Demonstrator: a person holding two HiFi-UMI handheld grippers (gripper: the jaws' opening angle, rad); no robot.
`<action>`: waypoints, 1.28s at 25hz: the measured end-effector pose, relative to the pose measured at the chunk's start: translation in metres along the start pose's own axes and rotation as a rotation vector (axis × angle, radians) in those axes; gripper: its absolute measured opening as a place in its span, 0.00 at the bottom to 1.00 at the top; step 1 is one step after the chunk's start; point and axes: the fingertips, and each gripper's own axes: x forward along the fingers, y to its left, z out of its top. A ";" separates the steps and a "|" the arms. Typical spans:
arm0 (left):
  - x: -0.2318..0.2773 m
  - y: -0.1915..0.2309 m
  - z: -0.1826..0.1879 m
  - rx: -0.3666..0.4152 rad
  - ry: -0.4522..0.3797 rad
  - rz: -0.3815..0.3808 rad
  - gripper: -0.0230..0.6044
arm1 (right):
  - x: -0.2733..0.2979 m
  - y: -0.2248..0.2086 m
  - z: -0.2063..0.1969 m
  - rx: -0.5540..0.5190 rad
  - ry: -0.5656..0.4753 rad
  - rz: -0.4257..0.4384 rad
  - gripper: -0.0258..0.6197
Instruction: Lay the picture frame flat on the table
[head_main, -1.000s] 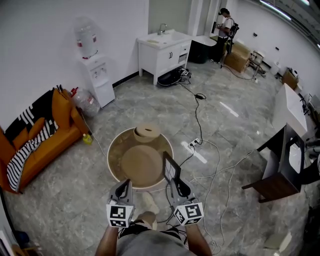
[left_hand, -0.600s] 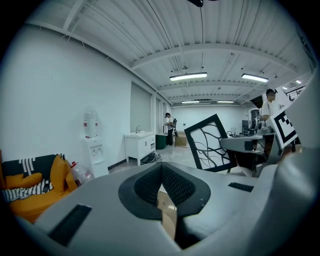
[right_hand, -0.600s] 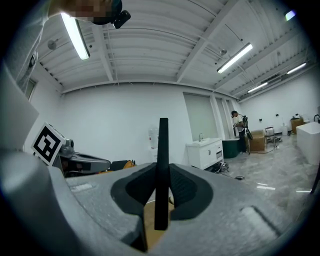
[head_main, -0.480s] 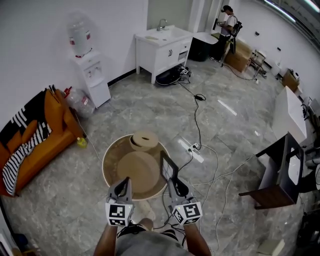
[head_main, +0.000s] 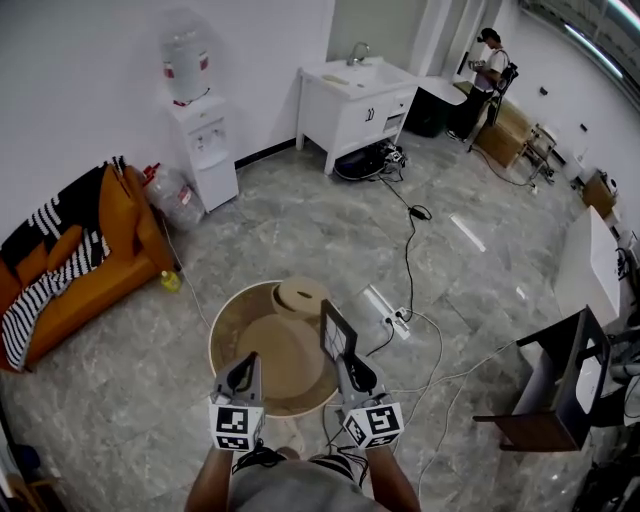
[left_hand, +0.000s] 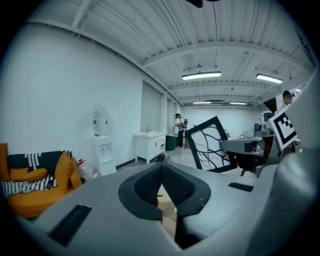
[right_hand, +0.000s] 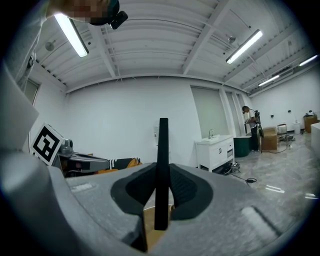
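A black picture frame with a branch print stands upright over the near right rim of the round tan table. My right gripper is shut on its lower edge. In the right gripper view the frame shows edge-on, pinched between both pads. My left gripper hovers beside it over the table's near edge, shut on nothing. The left gripper view shows its pads meeting, with the tilted frame off to the right.
A round tan lidded box sits at the table's far side. A cable and power strip lie on the floor to the right. An orange sofa stands left, a dark side table right, a water dispenser and a white sink cabinet behind.
The head view has swung across the room, so the table and furniture shifted in the picture. Both grippers and the upright frame keep the same pose relative to each other.
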 end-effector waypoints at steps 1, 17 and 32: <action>0.003 0.004 -0.001 -0.003 0.001 0.009 0.06 | 0.006 0.000 0.000 -0.002 0.002 0.011 0.14; -0.018 0.101 -0.016 -0.089 0.005 0.230 0.06 | 0.103 0.075 0.000 -0.036 0.060 0.249 0.14; -0.004 0.124 -0.044 -0.160 0.063 0.441 0.06 | 0.172 0.087 -0.039 -0.006 0.173 0.490 0.14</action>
